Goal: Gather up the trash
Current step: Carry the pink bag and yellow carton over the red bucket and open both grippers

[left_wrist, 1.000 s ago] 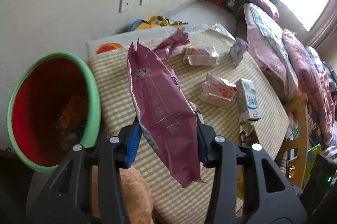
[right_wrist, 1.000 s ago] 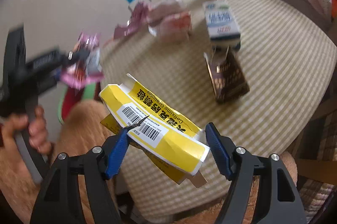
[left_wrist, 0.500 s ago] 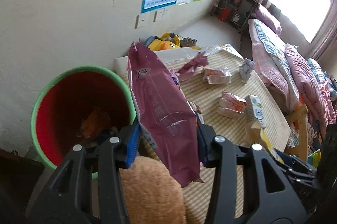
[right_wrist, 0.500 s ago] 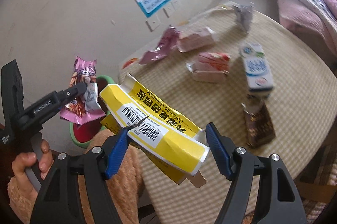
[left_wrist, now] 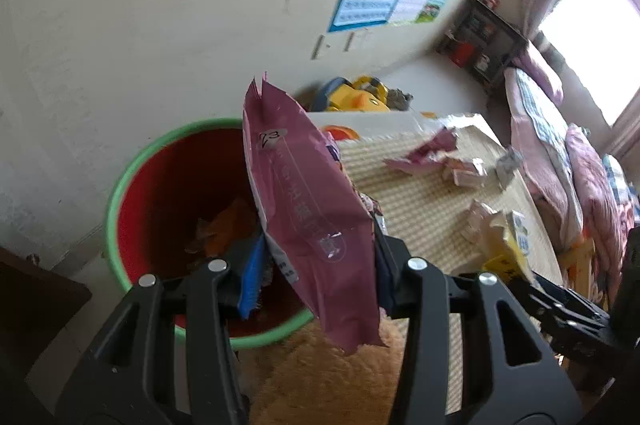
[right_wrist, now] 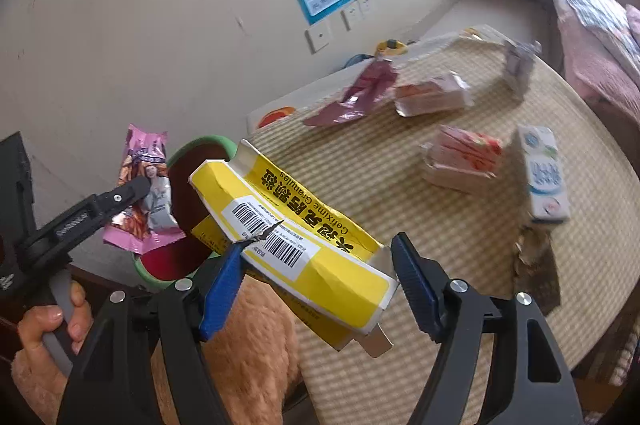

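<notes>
Bin [left_wrist: 120,185], red inside with green rim, stands on the floor at 9 o'clock of the table [left_wrist: 420,209], its rim just beside the table edge. Left gripper [left_wrist: 316,265] clamps a pink wrapper [left_wrist: 308,209] upright over the bin's near rim, wrapper's lower end past the rim. Right gripper [right_wrist: 320,273] pinches a yellow box [right_wrist: 304,245] at the table's near edge, beside the bin. Milk carton [right_wrist: 544,177] and more wrappers lie spread toward 2 o'clock, bare cloth between them.
</notes>
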